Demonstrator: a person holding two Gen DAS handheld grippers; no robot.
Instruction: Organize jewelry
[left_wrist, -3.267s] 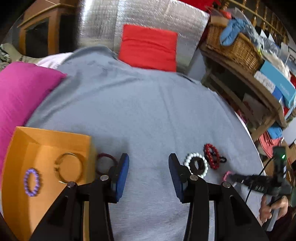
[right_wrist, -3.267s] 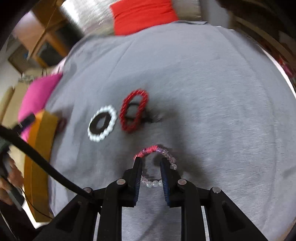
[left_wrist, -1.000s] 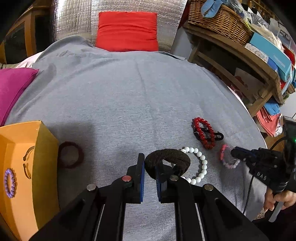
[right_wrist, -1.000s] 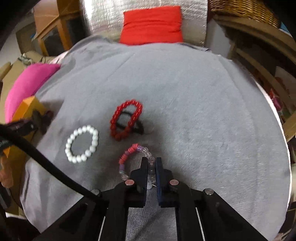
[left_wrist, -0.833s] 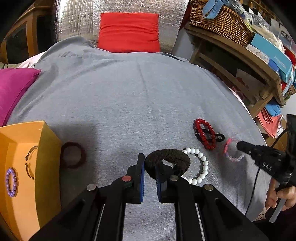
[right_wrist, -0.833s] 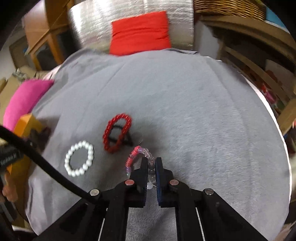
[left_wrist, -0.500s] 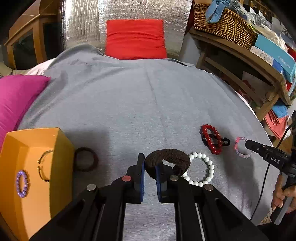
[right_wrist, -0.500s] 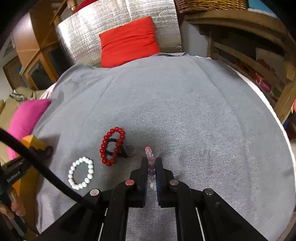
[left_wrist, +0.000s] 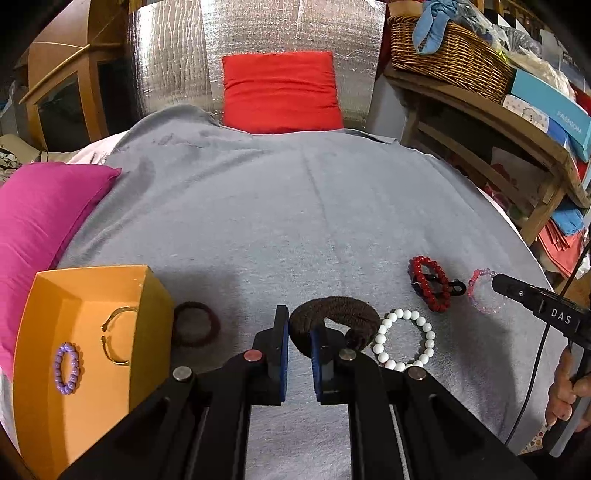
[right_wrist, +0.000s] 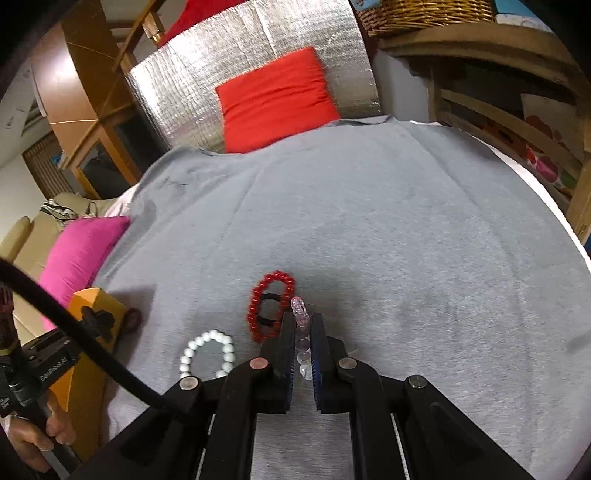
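1. Stowed: the orange box (left_wrist: 40, 295) at the near left corner of the grey blanket (left_wrist: 295, 206) holds a purple bead bracelet (left_wrist: 66, 368) and an open gold bangle (left_wrist: 114, 336).
2. In hand: the left gripper (left_wrist: 298, 341) is pinched on a brown hair tie (left_wrist: 334, 319), held clear of the blanket. The right gripper (right_wrist: 302, 345) is pinched on a pink-and-clear bead bracelet (right_wrist: 300, 325), which stands on edge between the pads.
3. Left, by judgement: both held pieces, plus a white bead bracelet (left_wrist: 404, 339), a red bead bracelet (left_wrist: 430, 282) overlapping a black hair tie (left_wrist: 452, 286), and a dark maroon hair tie (left_wrist: 195, 326) touching the box wall. Roughly a quarter done.
4. Change over 3.3 s: both grippers were spread and empty; the brown tie lay inside the white bracelet, the pink one flat.
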